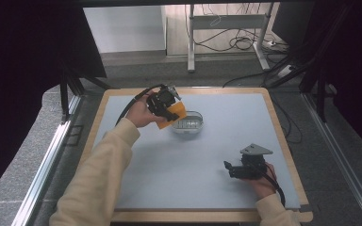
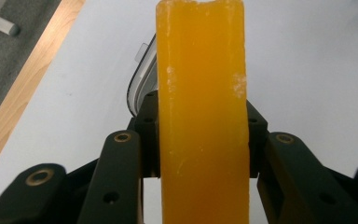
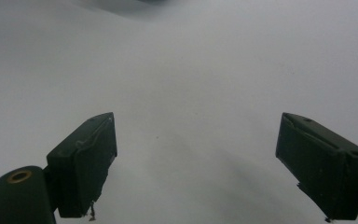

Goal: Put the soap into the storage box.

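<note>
Orange and waxy, a soap-like block (image 2: 203, 116) is sitting pinched between the jaws of the left gripper (image 1: 167, 107), which is hovering over the rear left part of the pale grey table (image 1: 207, 150). Just beside and below the block, a clear shallow dish (image 1: 188, 125) is resting on the surface. Farther right, near the front edge, the right gripper (image 1: 233, 169) is lying low with its jaws spread wide over bare tabletop, holding nothing.
</note>
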`<state>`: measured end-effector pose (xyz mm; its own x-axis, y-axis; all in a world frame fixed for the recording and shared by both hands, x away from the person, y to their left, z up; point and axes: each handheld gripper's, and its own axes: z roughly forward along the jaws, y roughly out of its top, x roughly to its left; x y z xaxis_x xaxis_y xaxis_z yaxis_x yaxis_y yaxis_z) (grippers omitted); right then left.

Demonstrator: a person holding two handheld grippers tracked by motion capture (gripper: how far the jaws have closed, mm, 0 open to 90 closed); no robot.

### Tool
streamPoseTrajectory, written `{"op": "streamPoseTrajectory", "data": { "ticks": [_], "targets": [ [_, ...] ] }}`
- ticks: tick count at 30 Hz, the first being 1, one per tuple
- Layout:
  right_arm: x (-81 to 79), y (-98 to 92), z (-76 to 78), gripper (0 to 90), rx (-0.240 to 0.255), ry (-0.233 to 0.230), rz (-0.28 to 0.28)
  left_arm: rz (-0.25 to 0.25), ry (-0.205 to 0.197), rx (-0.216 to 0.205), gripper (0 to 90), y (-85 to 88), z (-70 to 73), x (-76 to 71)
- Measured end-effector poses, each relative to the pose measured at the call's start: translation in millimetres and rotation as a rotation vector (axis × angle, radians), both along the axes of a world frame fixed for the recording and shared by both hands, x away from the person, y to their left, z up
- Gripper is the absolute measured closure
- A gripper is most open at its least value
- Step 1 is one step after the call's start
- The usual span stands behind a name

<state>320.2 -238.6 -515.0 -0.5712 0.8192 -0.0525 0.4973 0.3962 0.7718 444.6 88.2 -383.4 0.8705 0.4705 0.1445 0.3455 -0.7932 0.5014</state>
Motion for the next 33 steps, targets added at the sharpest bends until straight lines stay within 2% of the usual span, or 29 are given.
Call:
{"op": "streamPoseTrajectory", "data": {
  "ticks": [12,20,25,33],
  "targets": [
    [0.6,0.4,-0.6,12.7,-0.002,0.004,0.0,-0.035,0.015,0.027,61.7,-11.5,-6.2,11.9],
    [1.7,2.3,-1.7,12.7,-0.001,0.007,0.006,-0.049,0.024,0.022,61.7,-21.8,-8.5,22.3],
    [1.9,0.4,-1.8,12.7,0.002,0.008,0.002,-0.054,0.019,0.044,61.7,-27.0,-7.6,26.0],
    [1.0,1.3,-1.3,12.7,0.002,0.009,0.005,-0.065,0.025,0.041,61.7,-31.7,-9.8,33.6]
  ]
}}
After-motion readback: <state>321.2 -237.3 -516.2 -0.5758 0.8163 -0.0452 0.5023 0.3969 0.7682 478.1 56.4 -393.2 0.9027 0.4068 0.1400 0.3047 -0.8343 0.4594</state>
